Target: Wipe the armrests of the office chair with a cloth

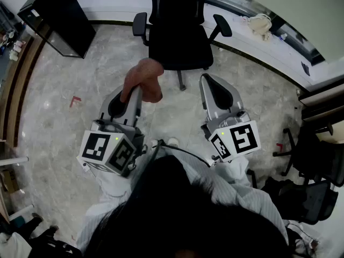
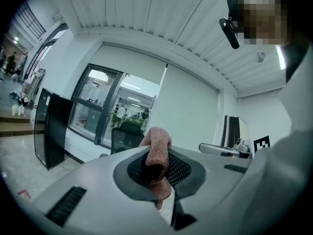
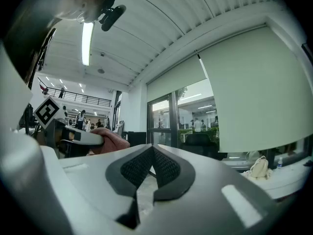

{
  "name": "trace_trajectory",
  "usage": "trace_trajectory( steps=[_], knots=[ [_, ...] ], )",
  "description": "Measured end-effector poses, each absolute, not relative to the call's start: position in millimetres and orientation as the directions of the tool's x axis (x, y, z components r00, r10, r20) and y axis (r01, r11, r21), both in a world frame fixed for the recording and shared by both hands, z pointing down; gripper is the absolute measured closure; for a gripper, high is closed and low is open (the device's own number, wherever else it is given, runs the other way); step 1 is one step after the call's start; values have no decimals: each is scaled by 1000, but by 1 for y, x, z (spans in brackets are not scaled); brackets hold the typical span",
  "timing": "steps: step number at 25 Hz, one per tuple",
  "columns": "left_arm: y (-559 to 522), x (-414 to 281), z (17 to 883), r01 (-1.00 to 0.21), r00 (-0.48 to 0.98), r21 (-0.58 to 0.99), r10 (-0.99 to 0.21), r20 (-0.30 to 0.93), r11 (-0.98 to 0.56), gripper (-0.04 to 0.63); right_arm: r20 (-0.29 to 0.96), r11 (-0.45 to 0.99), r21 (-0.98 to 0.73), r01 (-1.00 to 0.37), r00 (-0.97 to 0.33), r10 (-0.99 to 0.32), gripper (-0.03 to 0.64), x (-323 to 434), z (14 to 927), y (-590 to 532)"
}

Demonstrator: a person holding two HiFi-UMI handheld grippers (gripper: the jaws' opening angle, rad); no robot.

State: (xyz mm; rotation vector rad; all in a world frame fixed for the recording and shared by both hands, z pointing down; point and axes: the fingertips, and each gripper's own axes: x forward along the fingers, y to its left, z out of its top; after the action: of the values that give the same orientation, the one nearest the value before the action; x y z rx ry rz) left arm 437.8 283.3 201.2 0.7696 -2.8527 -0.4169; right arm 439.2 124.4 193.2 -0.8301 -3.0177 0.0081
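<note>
My left claw (image 1: pixel 129 93) pinches the pinkish-brown terry cloth (image 1: pixel 146 78), ready for the armrests (image 1: pixel 140 23) of the far black office chair (image 1: pixel 180 39), while my right claw (image 1: pixel 208 85) is closed on nothing.

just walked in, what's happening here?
A person stands facing a black office chair, with a tool in each hand. The left tool is clamped on a pinkish cloth that sticks out past its tips. The right tool is shut with nothing in it. Neither tool touches the chair. Its armrests are ahead of both, so the wiping doesn't look started.
</note>
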Motion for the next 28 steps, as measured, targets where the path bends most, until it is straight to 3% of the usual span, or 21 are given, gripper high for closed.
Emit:
trace_trajectory(
  steps=[21, 28],
  knots=[
    [259, 424, 212, -415, -882, 311, -462, 92, 855, 571, 60, 846, -17, 533, -844, 533, 615, 427, 220, 99],
    [273, 356, 231, -388, -888, 315, -443, 124, 866, 571, 104, 834, -36, 551, -828, 552, 615, 361, 244, 112]
  ],
)
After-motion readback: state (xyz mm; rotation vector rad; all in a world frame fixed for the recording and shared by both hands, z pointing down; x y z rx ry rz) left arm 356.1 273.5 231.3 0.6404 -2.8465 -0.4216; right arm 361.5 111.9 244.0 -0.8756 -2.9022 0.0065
